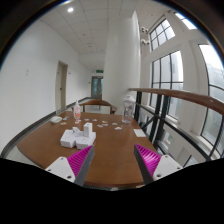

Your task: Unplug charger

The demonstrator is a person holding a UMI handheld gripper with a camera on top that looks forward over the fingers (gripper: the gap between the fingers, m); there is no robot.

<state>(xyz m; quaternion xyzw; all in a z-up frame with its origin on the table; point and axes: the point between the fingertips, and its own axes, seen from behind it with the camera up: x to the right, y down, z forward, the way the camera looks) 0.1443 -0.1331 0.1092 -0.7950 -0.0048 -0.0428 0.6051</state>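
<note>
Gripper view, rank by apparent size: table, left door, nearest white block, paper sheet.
1. table
2. door, though distant
3. white block and paper sheet look alike, so unranked
Jaws open, nothing between them, block just ahead.

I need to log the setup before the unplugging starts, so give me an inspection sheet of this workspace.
Surface: brown wooden table, long, running away from the fingers.
Job's things: white blocks on the table beyond the fingers; whether one is the charger cannot be told.
Clutter: white sheet farther along the table; small items at the far side.
Gripper: gripper above the near table end, fingers open, nothing between them.
Cables: nothing seen.
Surroundings: large windows, a curved wooden rail, a white pillar, a door.
</note>
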